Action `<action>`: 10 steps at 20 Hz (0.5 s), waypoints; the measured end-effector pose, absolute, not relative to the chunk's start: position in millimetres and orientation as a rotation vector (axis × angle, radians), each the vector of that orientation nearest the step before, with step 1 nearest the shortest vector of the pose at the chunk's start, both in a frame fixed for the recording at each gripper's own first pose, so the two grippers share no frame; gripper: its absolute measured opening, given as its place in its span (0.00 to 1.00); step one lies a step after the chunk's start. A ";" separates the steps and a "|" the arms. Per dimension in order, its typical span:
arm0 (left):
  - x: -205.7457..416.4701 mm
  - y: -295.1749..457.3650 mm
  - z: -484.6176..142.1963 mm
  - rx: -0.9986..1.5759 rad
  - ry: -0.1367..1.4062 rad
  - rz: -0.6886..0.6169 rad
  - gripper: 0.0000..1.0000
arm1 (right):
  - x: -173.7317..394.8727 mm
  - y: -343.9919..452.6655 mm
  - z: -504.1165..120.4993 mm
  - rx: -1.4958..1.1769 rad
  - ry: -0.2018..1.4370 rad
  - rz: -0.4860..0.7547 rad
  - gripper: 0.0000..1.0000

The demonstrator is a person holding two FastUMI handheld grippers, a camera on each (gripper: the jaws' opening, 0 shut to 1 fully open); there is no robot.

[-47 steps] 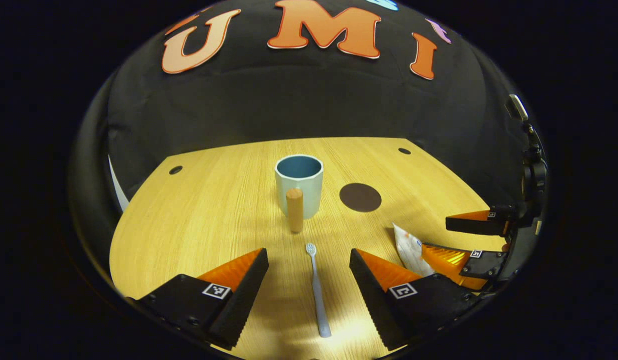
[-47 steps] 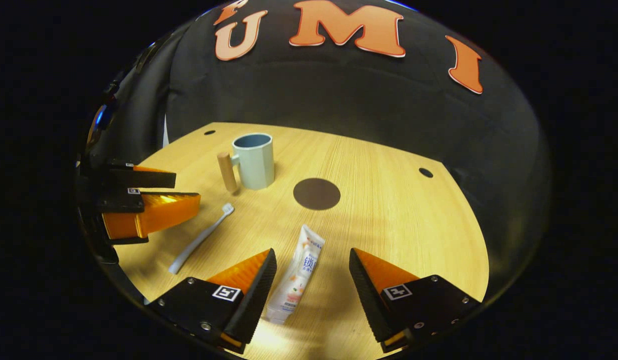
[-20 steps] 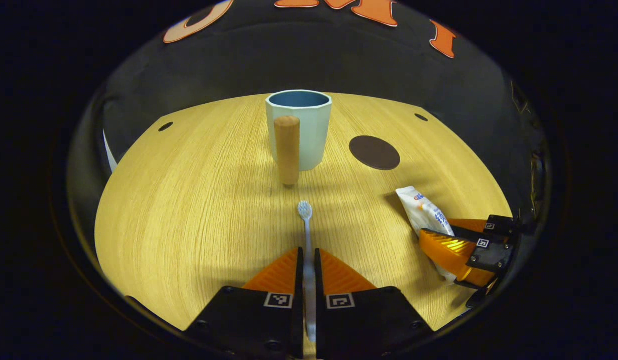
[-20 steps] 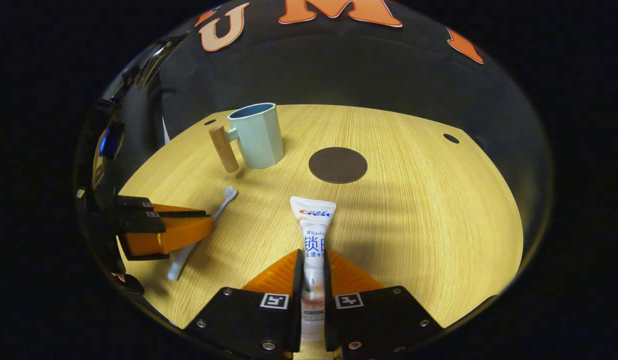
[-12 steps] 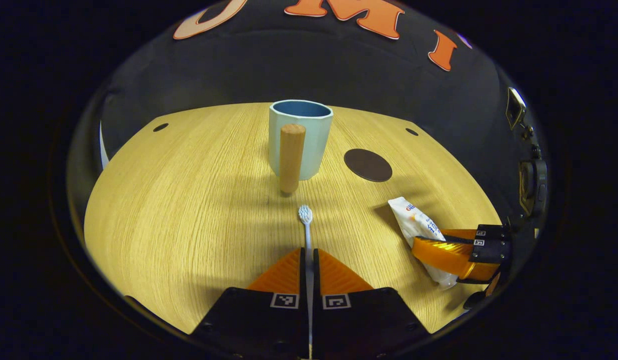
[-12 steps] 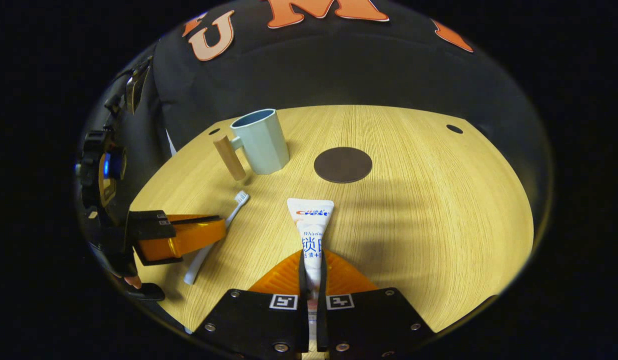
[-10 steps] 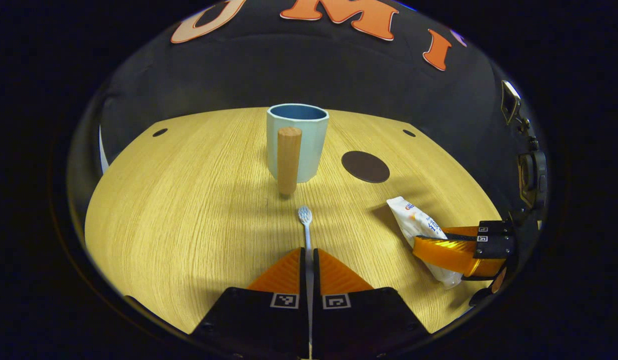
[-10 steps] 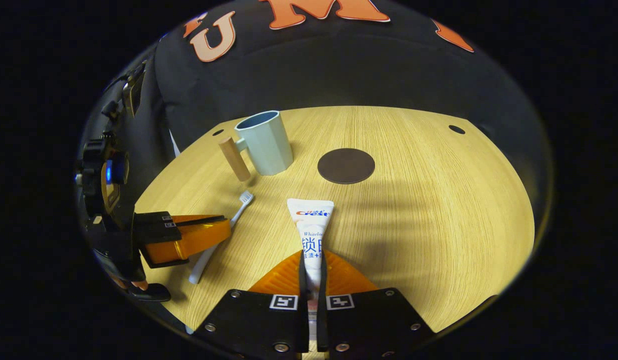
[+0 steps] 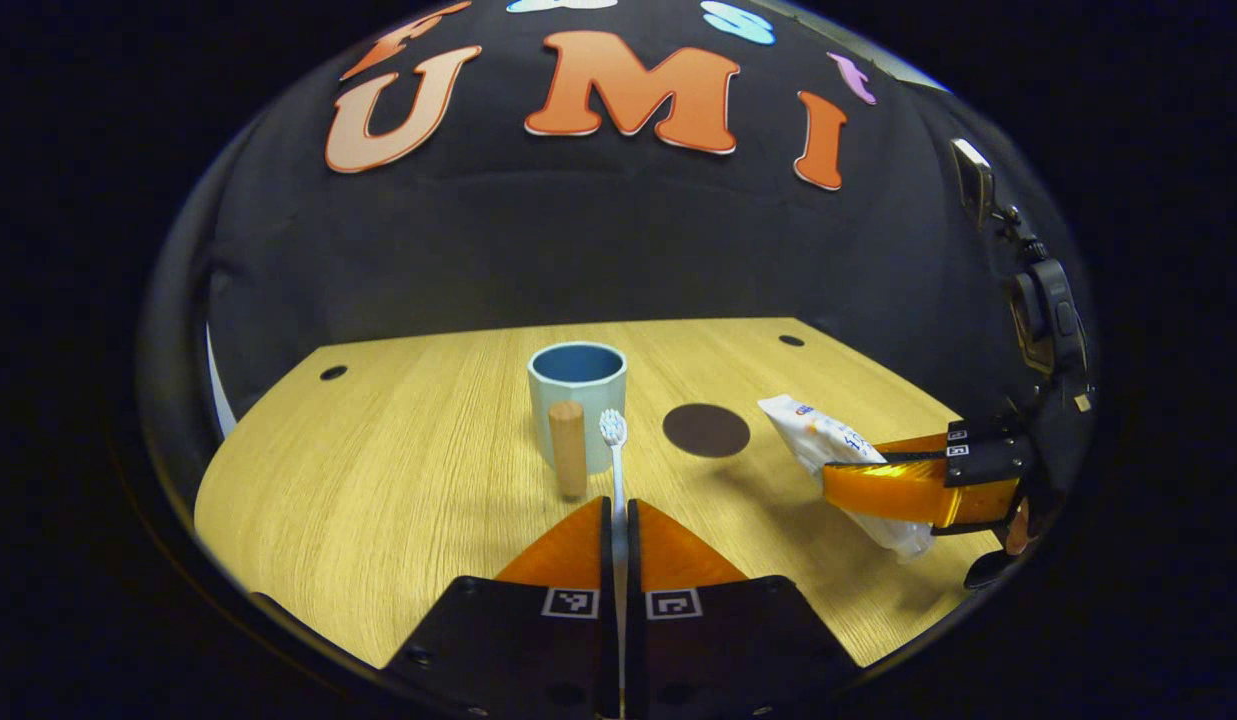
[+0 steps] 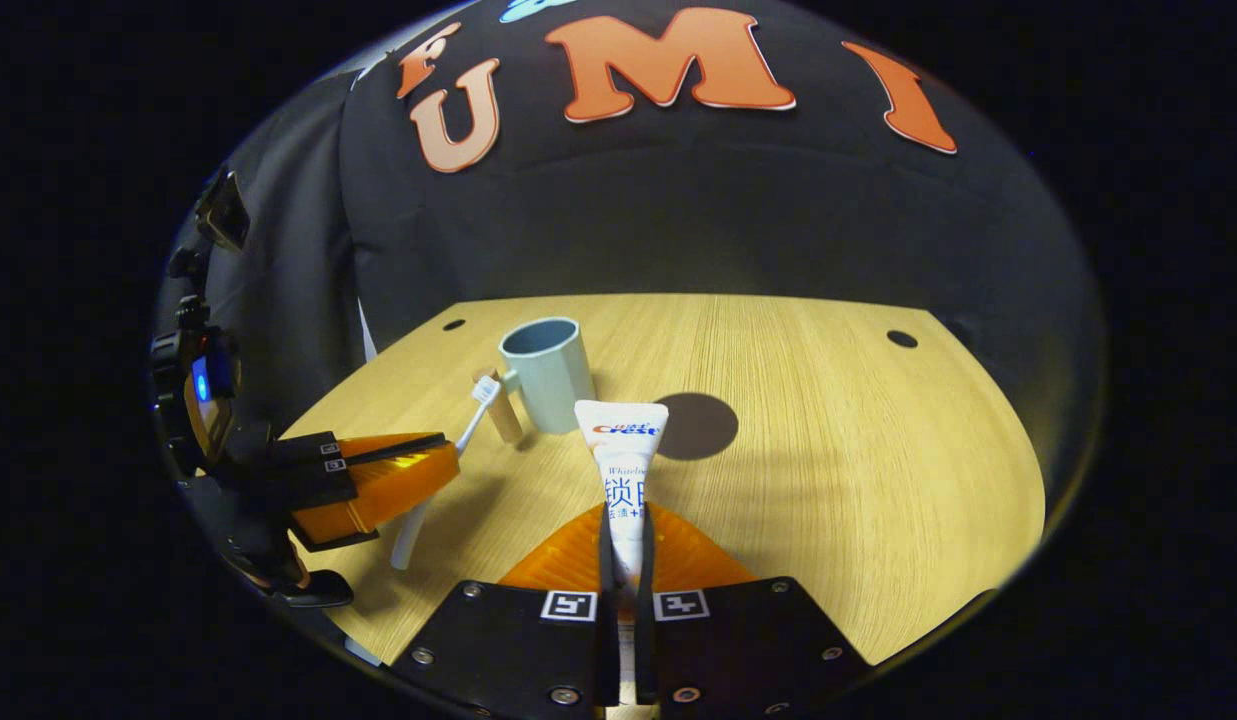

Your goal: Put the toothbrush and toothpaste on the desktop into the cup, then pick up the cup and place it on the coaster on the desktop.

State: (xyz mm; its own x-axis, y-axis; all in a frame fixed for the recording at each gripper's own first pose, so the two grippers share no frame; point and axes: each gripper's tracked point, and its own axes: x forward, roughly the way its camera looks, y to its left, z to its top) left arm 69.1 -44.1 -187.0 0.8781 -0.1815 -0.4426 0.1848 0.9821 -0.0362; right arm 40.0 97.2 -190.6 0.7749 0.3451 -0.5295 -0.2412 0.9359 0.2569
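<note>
Both tools have come up off the wood since the frames a moment ago, each carrying its load. My left gripper is clamped on the pale grey-white plastic toothbrush, whose handle runs straight out along the fingers with the bristle head forward. My right gripper is pinched on the white printed toothpaste tube, crimped end forward, long axis also in line with the fingers.

Key relation: the pale blue faceted cup with a round wooden peg handle stands dead ahead of the left tongs, upright, mouth open upward, handle facing me. From the right tongs the cup lies ahead and to the left. I judge the left hand nearer and better lined up, so the brush should go first. It needs tipping from level to steep before it can drop in.

Dark brown round coaster lies flat, just right of the cup from the left tongs, and apart from it.

Surface: light wood-grain desktop, bare around the cup. Black cloth wall behind.
</note>
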 end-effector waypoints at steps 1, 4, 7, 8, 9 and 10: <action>72.6 -42.2 -179.0 0.009 0.432 -0.187 0.02 | 44.3 95.6 -181.4 0.168 0.577 0.319 0.06; 85.5 -37.3 -151.5 0.007 0.331 -0.171 0.02 | 52.8 90.2 -157.6 0.127 0.493 0.308 0.06; 103.5 -30.0 -120.3 -0.008 0.229 -0.157 0.02 | 61.7 92.8 -135.8 0.122 0.444 0.317 0.06; 110.9 -27.8 -110.1 -0.017 0.203 -0.154 0.02 | 64.6 93.7 -129.4 0.119 0.426 0.321 0.06; 117.3 -25.9 -101.0 -0.022 0.182 -0.150 0.02 | 68.8 92.3 -122.1 0.111 0.405 0.318 0.06; 124.3 -21.3 -92.7 -0.024 0.160 -0.142 0.02 | 73.1 91.2 -116.0 0.100 0.383 0.315 0.06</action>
State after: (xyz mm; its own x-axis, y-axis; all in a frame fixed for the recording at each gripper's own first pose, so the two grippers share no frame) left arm 124.3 -21.3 -92.7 0.9773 -0.1427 -0.1569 0.1388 0.9897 -0.0355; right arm 73.1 91.2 -116.0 0.8797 0.3203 -0.3516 -0.2829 0.9466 0.1547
